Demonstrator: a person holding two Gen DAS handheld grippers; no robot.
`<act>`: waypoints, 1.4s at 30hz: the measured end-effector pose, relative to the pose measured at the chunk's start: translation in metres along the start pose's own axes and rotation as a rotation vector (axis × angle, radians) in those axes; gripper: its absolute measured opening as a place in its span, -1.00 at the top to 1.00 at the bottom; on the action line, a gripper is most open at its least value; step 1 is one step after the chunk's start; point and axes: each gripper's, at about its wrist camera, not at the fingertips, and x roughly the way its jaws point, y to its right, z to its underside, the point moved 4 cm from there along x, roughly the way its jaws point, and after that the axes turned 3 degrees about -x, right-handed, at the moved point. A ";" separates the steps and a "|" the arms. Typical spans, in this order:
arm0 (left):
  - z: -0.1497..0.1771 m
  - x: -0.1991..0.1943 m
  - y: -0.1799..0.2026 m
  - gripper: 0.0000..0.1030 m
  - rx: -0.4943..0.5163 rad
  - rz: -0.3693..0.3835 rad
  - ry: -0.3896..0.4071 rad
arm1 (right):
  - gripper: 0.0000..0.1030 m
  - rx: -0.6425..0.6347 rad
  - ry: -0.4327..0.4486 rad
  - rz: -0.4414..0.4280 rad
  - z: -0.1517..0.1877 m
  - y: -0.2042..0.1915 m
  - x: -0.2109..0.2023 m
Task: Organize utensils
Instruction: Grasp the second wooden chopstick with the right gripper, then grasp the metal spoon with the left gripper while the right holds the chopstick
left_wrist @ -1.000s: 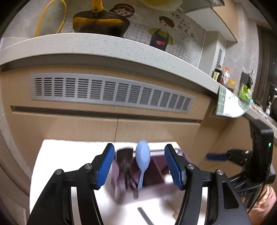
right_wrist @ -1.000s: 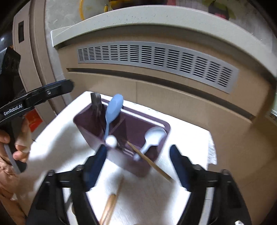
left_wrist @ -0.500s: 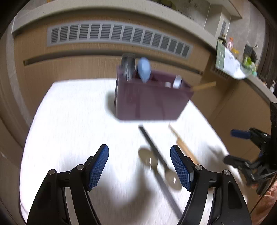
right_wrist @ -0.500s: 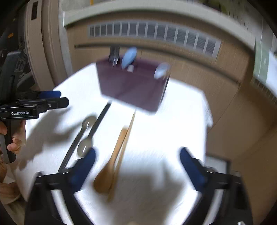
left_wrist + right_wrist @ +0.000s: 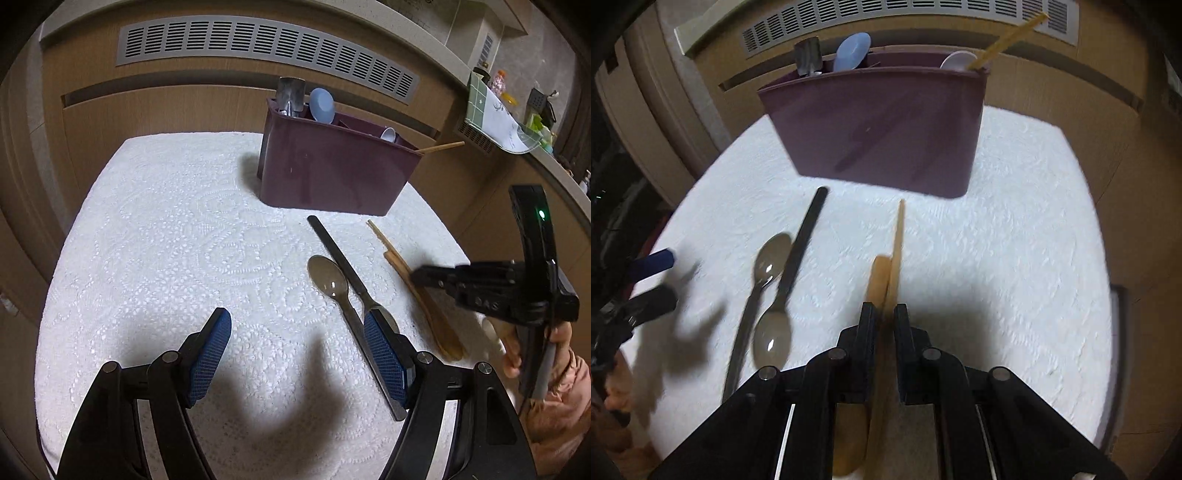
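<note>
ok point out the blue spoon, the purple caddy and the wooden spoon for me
blue spoon (image 5: 852, 50), right wrist view, on its bowl above the rim
purple caddy (image 5: 325, 166), left wrist view, on its front wall
wooden spoon (image 5: 877, 278), right wrist view, on its handle ahead of the fingers

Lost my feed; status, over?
Left tool open, empty. Right tool closing around wooden spoon and chopstick. Holder ahead, unobstructed.
</note>
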 end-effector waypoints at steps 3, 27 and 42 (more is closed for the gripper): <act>0.002 0.005 0.002 -0.45 0.008 0.004 -0.018 | 0.83 0.029 -0.014 0.017 -0.010 0.007 0.009; 0.019 0.026 0.055 -0.46 0.136 0.028 -0.123 | 0.89 0.156 0.074 -0.111 0.019 0.037 -0.050; 0.020 0.037 0.043 -0.38 0.291 -0.229 -0.178 | 0.89 0.138 0.082 -0.118 0.037 0.032 -0.052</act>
